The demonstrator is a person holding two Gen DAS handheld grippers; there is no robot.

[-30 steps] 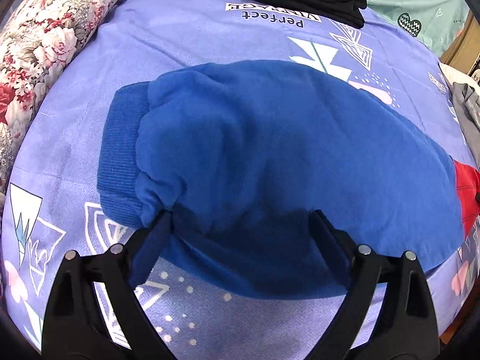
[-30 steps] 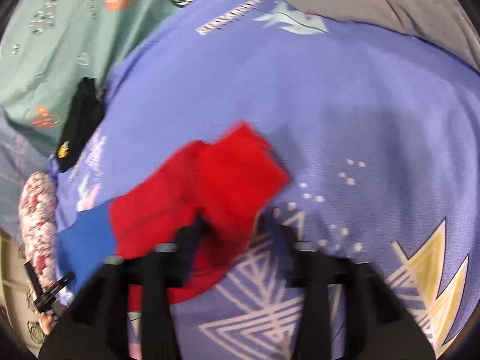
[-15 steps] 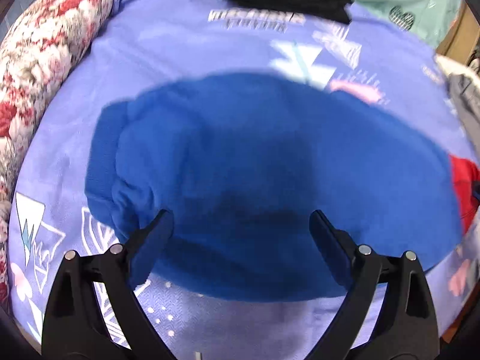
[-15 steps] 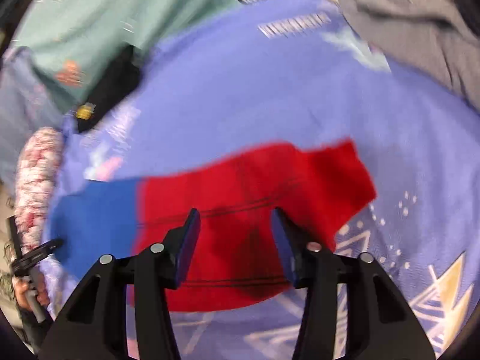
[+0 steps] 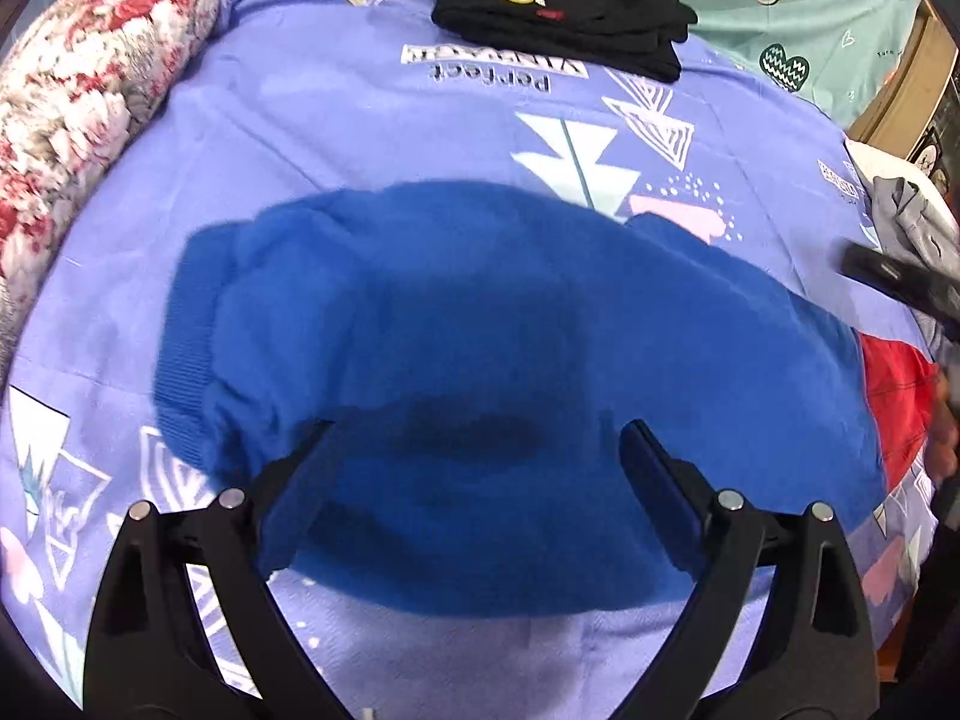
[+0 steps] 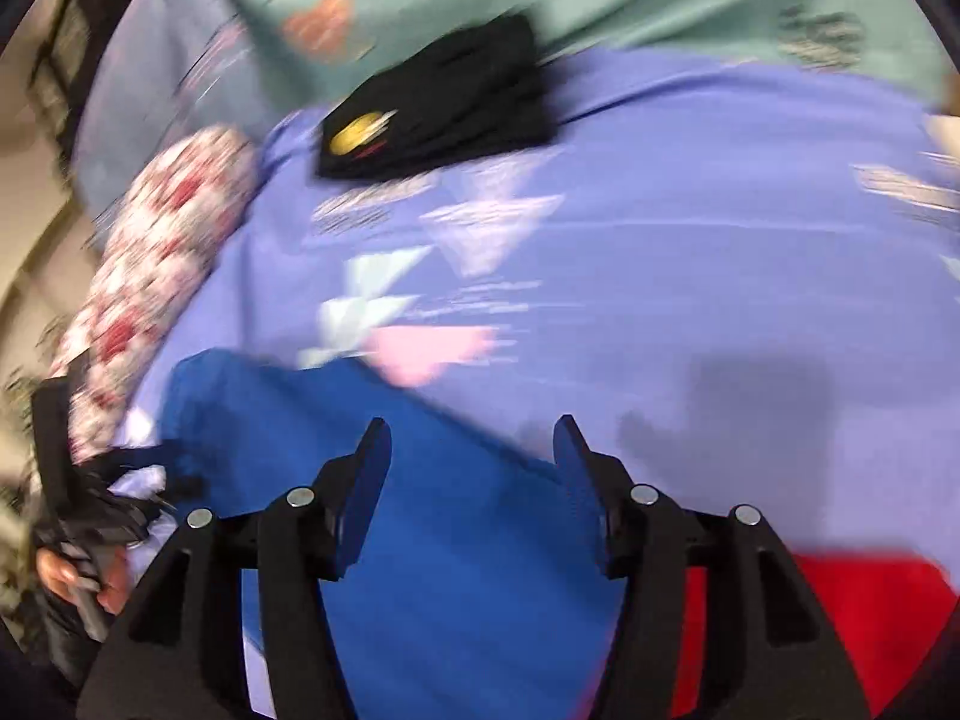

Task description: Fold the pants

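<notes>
The pants (image 5: 510,324) lie flat on the purple bed sheet (image 5: 360,120). They are blue, with a ribbed waistband (image 5: 186,348) at the left and a red lower leg (image 5: 894,396) at the right. My left gripper (image 5: 477,438) is open and hovers over the near edge of the blue part. In the blurred right wrist view, my right gripper (image 6: 471,438) is above the blue cloth (image 6: 456,570), with the red part (image 6: 840,618) at lower right. Its jaws are opening and the pads press on nothing. The right gripper also shows as a black bar (image 5: 900,285) at the right edge.
A folded black garment (image 5: 558,12) with a yellow smiley lies at the far end of the sheet. A floral pillow (image 5: 78,120) lines the left side, and grey clothing (image 5: 918,222) sits at the right. A hand holding the left gripper (image 6: 78,516) appears at left.
The right gripper left the red leg end, which now lies spread flat. It swung quickly leftward over to the blue part, rolling as it went. The left gripper has barely moved.
</notes>
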